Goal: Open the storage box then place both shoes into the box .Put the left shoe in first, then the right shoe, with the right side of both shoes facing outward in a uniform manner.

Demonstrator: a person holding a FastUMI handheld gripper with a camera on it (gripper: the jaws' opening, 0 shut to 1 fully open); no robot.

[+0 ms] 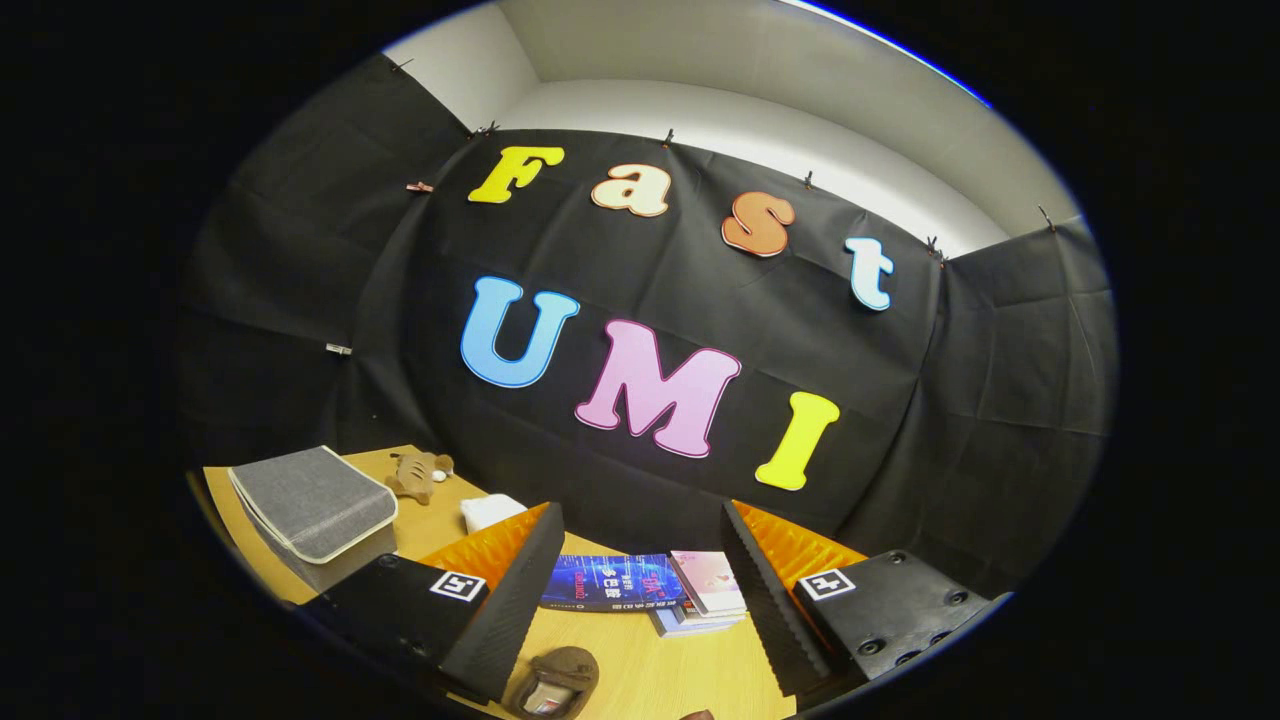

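Gripper view: the gripper (635,600) has its fingers spread apart, holding nothing. A brown shoe (553,683) lies on the tabletop (640,670) between them at its near edge; its heading cannot be told. The grey storage box (312,510), lid closed, stands at the tabletop's far left corner.

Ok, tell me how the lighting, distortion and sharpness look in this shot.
Gripper view: strong fisheye bend, the wooden table edge and booth wall curving; lighting is even and soft, with no harsh glare; the grey storage box, books and plush toy read sharp; the shoe between the open gripper fingers is cut off and dim.
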